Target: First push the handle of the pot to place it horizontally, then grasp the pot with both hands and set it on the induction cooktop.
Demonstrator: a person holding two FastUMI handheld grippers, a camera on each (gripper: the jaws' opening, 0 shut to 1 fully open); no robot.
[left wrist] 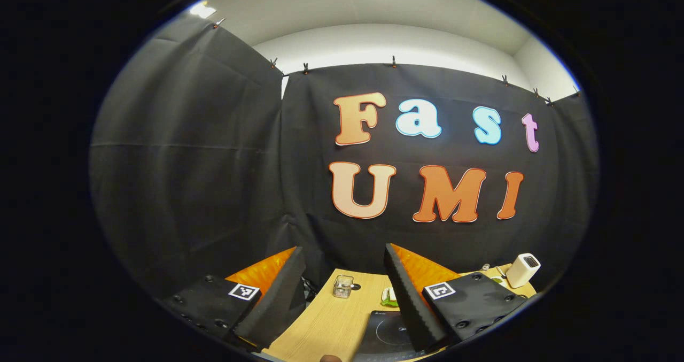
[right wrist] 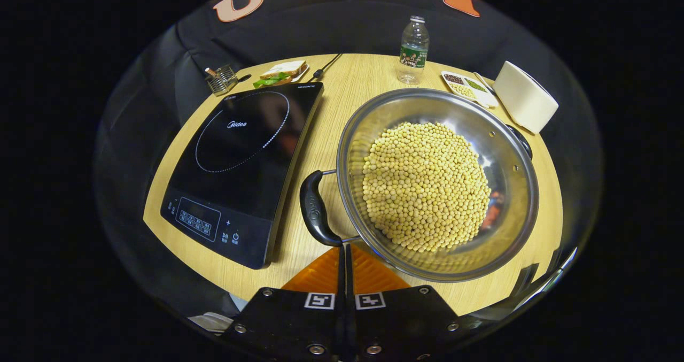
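The pot (right wrist: 438, 183), a wide steel pan heaped with pale round beans (right wrist: 426, 184), sits on the wooden surface (right wrist: 342, 92) just beside the induction cooktop (right wrist: 243, 164), on the side of that cooktop away from its control panel's outer corner; it is not on the glass. One dark handle (right wrist: 315, 208) juts from the pot's rim toward the cooktop, close to the cooktop's edge, and a second handle (right wrist: 521, 140) shows at the opposite rim. Whether the near handle already lies flat or is raised I cannot tell from this angle, so I judge the pushing step as in hand or just about to start.

In the right gripper view the right gripper (right wrist: 344, 252) has its fingers pressed together with nothing between them, their tips right at the lower end of the near handle, seemingly touching or nearly so. In the left gripper view the left gripper (left wrist: 344, 276) is held high with fingers spread wide apart and empty, aimed at the booth wall, with the cooktop below.

Still to do, as I judge it: settle the handle, take the pot at both sides, and lift it across onto the cooktop.

Farther from the pot stand a water bottle (right wrist: 413, 50), a small dish of grains (right wrist: 466, 86) and a white box (right wrist: 525, 97).
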